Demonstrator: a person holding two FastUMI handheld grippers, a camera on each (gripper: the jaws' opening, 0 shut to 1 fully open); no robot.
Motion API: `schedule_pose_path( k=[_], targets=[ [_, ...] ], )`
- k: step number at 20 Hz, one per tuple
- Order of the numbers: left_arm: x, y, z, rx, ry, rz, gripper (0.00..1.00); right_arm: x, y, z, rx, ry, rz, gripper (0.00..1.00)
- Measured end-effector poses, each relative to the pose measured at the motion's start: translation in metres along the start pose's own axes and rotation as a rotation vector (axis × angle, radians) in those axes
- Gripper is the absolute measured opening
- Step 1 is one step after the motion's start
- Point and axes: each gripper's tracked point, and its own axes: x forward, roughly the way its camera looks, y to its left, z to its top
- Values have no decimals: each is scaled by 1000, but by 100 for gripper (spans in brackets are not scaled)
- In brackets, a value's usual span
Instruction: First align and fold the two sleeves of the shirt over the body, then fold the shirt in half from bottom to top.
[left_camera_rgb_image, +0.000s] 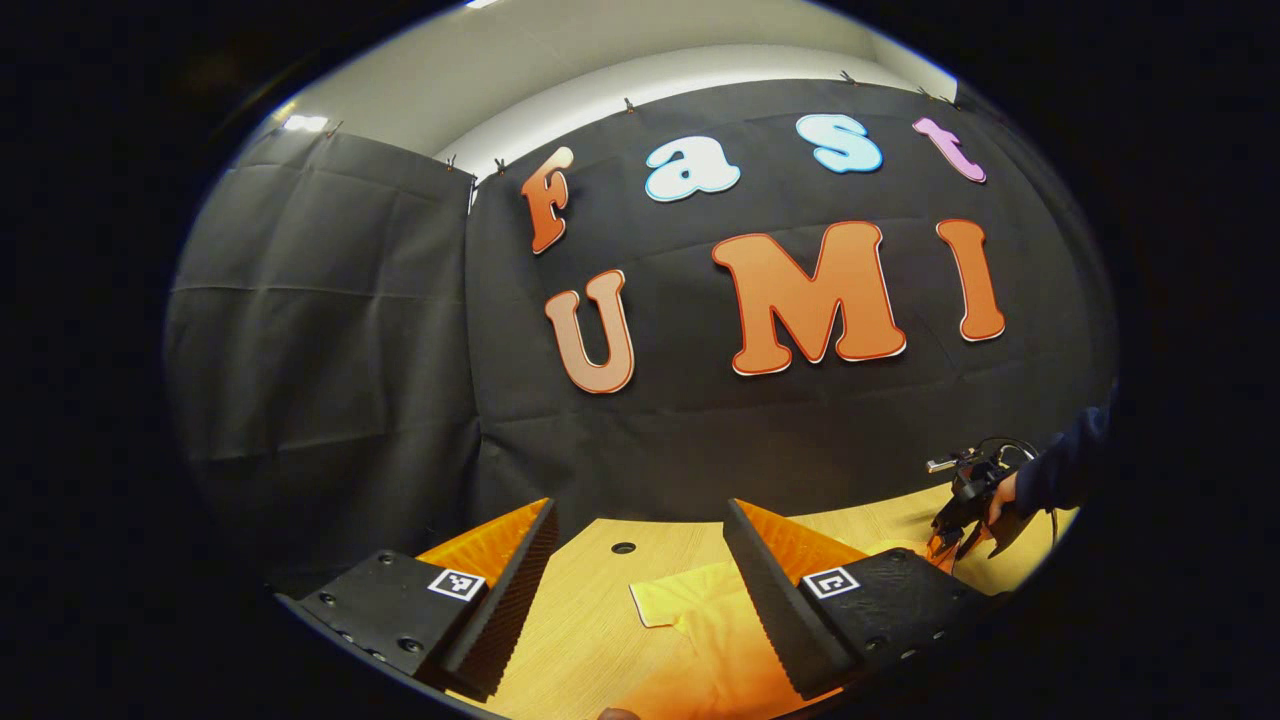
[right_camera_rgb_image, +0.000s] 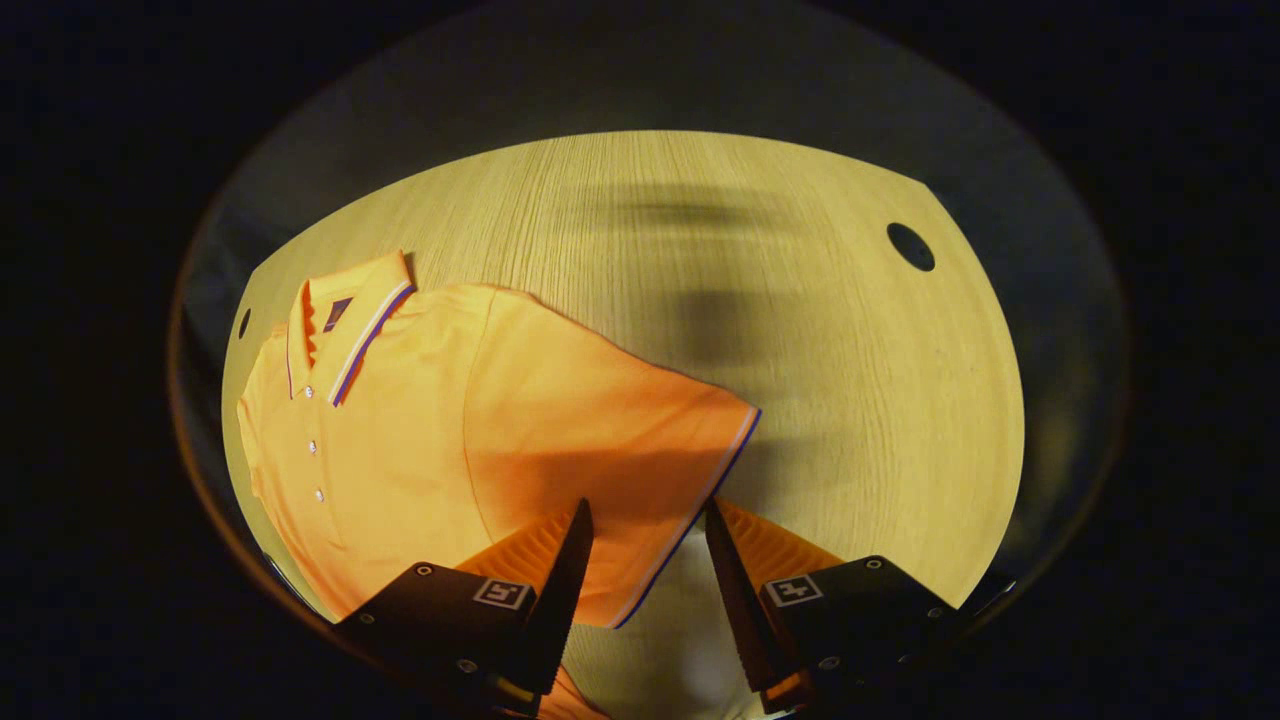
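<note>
Orange shirt (right_camera_rgb_image: 520, 420), plain, lying on pale wood-grain table (right_camera_rgb_image: 800, 350). Collar (right_camera_rgb_image: 355, 320) orange too, edged with thin white and dark blue stripes. Same white-and-blue trim along sleeve (right_camera_rgb_image: 640, 470) cuff. Small white buttons (right_camera_rgb_image: 313, 446) down placket. Dark patch of a label inside neck. Round black hole (right_camera_rgb_image: 910, 246) in tabletop. In left gripper view, dark blue cuff (left_camera_rgb_image: 1070, 465) beyond the table.
</note>
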Motion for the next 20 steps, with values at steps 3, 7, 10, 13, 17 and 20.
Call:
schedule_pose_path(
  k=[3, 7, 10, 13, 17, 20],
  targets=[
    [1, 1, -5, -7, 17, 0, 100, -3, -2, 3, 36, 19, -1, 52],
    [5, 0, -11, -20, 35, 2, 99, -2, 8, 9, 73, 3, 126, 12],
    [5, 2, -15, -21, 46, 5, 99, -16, 11, 27, 142, -74, 156, 7],
    [6, 7, -17, -21, 48, 17, 99, -40, 35, 40, 121, -114, 223, 6],
    [8, 12, -18, -19, 55, 27, 100, -60, 74, 46, 33, -141, 265, 6],
    [8, 14, -20, -25, 63, 33, 100, -76, 116, 45, -27, -146, 346, 6]
  ],
)
